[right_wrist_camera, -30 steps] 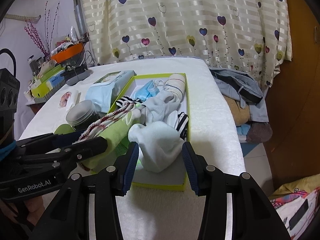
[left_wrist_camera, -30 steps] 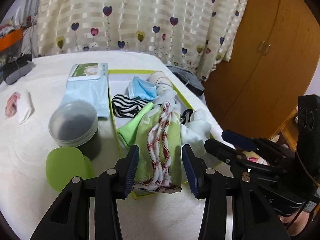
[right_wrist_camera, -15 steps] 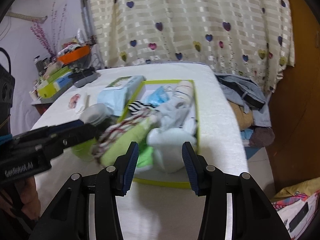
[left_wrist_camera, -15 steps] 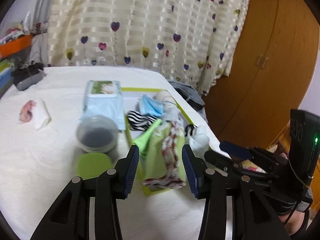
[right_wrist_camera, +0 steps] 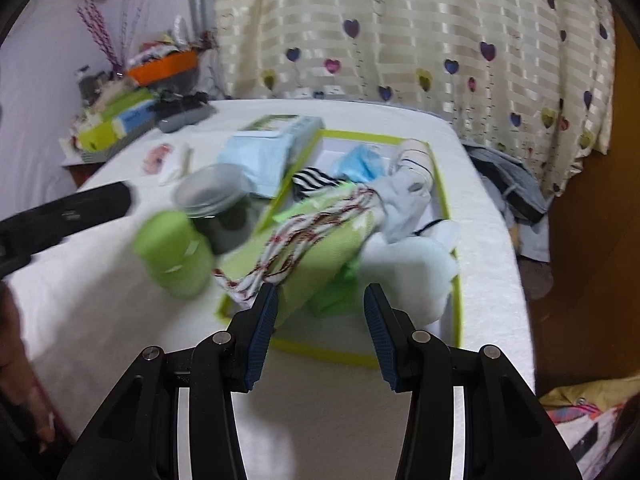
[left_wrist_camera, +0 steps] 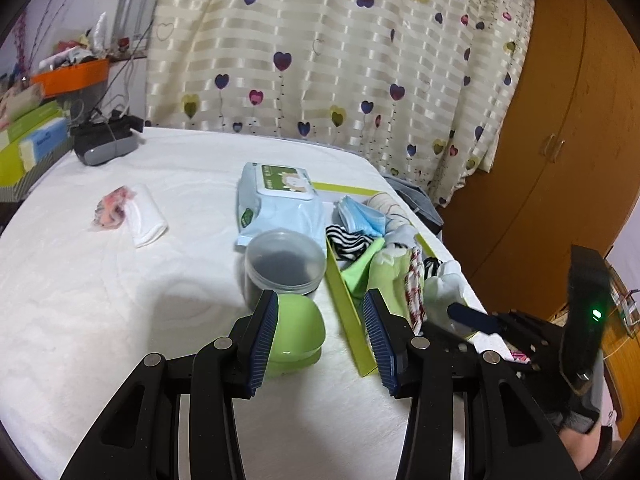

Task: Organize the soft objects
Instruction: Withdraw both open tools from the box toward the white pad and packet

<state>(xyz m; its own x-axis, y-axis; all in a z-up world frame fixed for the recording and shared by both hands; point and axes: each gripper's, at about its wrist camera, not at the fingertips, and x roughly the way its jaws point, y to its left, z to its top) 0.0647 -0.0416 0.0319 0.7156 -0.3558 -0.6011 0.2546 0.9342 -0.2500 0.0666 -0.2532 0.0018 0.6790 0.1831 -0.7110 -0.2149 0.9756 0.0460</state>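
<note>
Both empty, left tongs [left_wrist_camera: 320,334] parted, right tongs [right_wrist_camera: 320,332] parted wide.

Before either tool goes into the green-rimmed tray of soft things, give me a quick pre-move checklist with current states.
1. Left tool empty, jaws apart: ok.
2. Right tool empty, jaws apart: ok.
3. Soft items inside the lime-rimmed white tray: not ok; green towel with red-white braid overhangs the near rim.
4. Left tool lined up on tray: not ok; faces the lime-green plastic cup.
5. Right view sharp: not ok, blurred.
</note>
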